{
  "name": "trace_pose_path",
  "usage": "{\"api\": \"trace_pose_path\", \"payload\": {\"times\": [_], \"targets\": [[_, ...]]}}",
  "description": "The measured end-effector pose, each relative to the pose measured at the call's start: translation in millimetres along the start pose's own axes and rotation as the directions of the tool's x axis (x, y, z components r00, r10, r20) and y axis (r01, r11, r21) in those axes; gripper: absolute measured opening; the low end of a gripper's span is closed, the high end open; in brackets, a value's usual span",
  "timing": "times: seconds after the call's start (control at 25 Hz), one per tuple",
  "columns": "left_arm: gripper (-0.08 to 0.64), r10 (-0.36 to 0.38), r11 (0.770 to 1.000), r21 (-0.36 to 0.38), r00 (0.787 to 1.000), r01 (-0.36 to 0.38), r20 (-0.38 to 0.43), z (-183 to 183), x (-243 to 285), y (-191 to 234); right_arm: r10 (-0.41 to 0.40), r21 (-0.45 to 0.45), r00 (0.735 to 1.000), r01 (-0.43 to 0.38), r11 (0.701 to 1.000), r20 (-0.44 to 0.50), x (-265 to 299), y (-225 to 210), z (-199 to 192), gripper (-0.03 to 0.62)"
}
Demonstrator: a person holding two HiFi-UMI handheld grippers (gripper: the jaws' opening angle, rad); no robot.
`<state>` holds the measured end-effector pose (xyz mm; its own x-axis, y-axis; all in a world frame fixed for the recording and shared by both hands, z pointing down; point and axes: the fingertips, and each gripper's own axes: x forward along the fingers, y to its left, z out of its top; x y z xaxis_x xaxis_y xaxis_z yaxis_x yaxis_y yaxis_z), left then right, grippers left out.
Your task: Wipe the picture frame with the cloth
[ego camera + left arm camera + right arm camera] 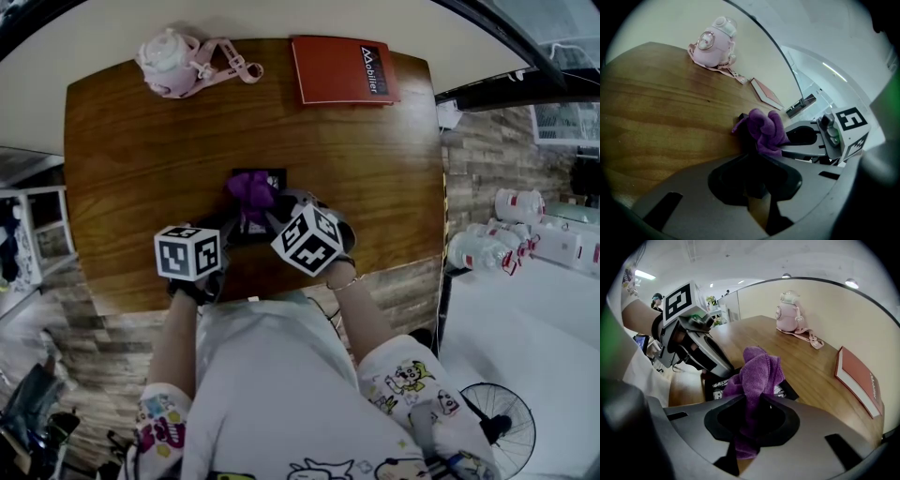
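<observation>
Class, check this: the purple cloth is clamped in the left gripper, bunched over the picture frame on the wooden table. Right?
No: the right gripper clamps the purple cloth, as the right gripper view shows. It is bunched over the picture frame on the wooden table.

White shirt [267, 375], cartoon pictures on its sleeves [412, 384]. Behind their jaws the grey left tongs [751, 159] and right tongs [751, 416] each have a white cube [187, 252] with black squares.
</observation>
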<state>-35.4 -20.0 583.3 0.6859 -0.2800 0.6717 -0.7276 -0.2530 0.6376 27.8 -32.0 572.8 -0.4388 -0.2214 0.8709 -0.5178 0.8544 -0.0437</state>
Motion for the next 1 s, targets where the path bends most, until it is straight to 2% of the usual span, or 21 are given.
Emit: {"api": "trace_pose_path", "payload": {"times": [0.28,0.56,0.8,0.88,1.0], "targets": [[0.057,-0.005,1.0,-0.006,1.0,0.005,-0.004,0,0,0,-0.061,-0.022,0.998,0.06,0.998,-0.021,-15,-7,-13,0.063],[0.058,-0.005,1.0,-0.008,1.0,0.005,-0.006,-1,0,-1,-0.091,0.118,0.996,0.091,0.989,0.001,-29,-25,-44,0.063],[0.058,-0.007,1.0,-0.011,1.0,0.007,-0.006,-1,1,1,-0.131,0.168,0.99,0.137,0.976,-0.051,-38,-36,-74,0.063],[0.057,-0.008,1.0,-0.011,1.0,0.008,-0.007,-1,1,1,-0.135,0.216,0.991,0.137,0.967,-0.022,-47,-38,-79,0.064],[0.058,-0.008,1.0,-0.012,1.0,0.008,-0.008,0,1,1,-0.133,0.309,0.987,0.1,0.946,0.087,-67,-35,-69,0.064]]}}
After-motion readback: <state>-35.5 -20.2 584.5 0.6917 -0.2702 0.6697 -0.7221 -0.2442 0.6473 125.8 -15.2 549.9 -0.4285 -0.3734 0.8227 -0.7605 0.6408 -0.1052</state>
